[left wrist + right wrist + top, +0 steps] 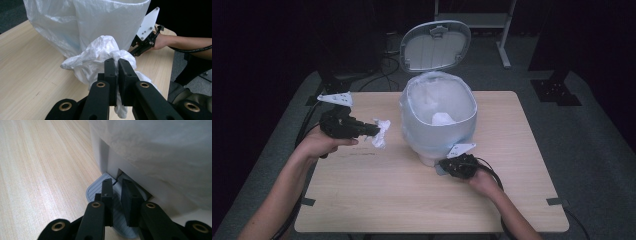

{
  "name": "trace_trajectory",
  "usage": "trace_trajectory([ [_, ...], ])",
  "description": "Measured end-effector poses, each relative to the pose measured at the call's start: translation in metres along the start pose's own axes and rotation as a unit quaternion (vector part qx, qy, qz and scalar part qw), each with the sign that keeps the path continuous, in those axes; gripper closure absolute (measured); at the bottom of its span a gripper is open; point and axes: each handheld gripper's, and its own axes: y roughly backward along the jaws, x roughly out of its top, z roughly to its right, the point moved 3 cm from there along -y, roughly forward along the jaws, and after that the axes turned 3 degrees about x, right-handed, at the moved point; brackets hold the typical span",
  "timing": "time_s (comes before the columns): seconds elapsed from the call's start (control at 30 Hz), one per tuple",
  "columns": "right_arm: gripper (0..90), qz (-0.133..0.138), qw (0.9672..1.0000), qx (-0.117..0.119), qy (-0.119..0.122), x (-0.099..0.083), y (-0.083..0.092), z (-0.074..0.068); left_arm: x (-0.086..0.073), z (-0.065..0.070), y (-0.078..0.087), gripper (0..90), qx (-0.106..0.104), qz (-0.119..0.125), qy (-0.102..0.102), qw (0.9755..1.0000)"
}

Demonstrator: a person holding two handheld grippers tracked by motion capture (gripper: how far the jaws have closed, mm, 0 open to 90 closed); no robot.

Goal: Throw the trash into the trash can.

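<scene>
the left gripper (117,65) had its fingers clamped on a crumpled white wad (100,53), just short of the lined bin (438,117). the right gripper's (117,188) fingers, nearly closed and empty, pressed the bin's pedal (96,188) on the bench (412,200).

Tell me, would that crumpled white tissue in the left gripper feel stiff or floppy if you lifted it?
Probably floppy: the crumpled tissue sags in loose folds around the shut left gripper, and a tail hangs below the jaws. It looks very light, since a small pinch carries it. It seems unlikely to slip, but thin enough to tear if tugged.
</scene>
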Motion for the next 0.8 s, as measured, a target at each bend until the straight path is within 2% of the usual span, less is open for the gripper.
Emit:
trace_trajectory([
  [0.8, 79.4, -0.002, 1.0, 0.0, 0.005, 0.0, 0.0, 0.001, 0.038, 0.01, 0.0, 86.2, -0.001, -0.003, -0.025, 0.9997],
])
